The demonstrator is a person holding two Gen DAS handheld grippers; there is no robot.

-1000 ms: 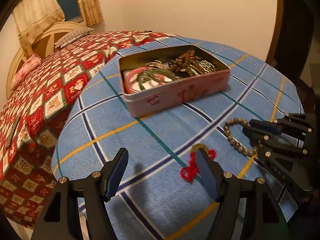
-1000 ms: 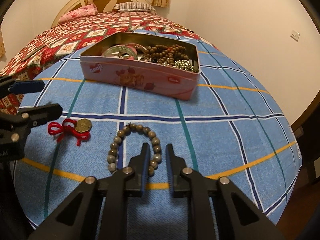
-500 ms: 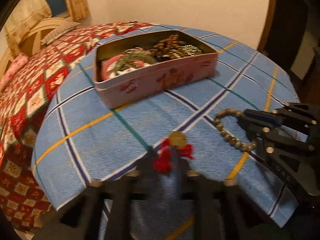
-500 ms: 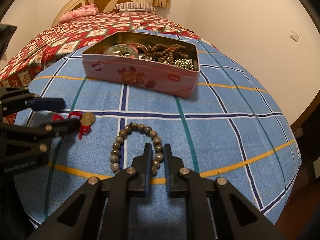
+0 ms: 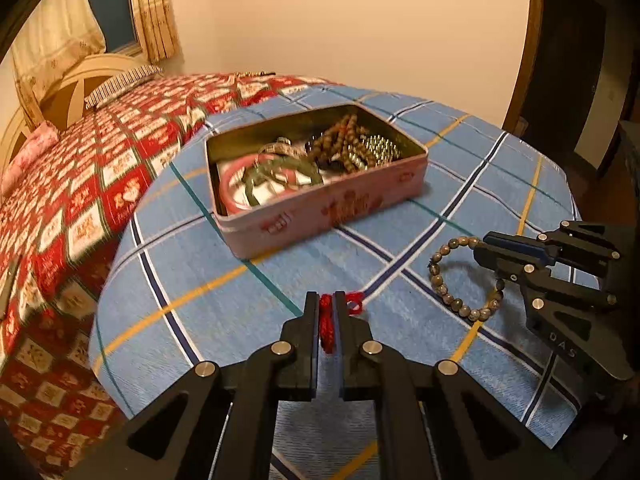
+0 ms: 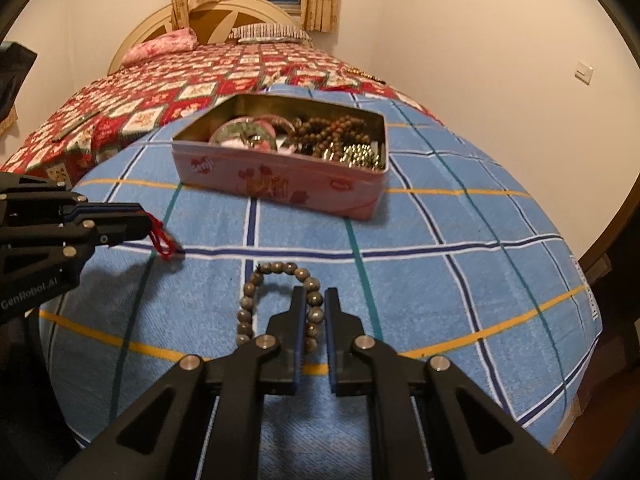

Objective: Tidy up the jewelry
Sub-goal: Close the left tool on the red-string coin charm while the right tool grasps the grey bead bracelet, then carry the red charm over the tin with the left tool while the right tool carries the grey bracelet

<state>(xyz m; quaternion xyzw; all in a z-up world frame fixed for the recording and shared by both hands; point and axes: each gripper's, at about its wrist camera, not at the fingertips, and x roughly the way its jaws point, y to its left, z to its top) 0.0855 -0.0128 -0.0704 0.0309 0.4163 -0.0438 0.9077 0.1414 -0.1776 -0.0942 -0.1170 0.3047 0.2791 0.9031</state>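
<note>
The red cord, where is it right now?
The red cord is pinched in the left tool, just above the blue cloth, left of the bead bracelet and nearer than the tin.

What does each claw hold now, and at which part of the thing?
The left claw is shut on the red cord of the charm. The right claw is shut on the grey bead bracelet, on the bead strand at its near right side.

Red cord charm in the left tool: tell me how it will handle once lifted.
The red cord charm is probably floppy: its loops droop from the left tool. Likely light, being thin yarn. It may swing and snag on the pink tin rim.
</note>
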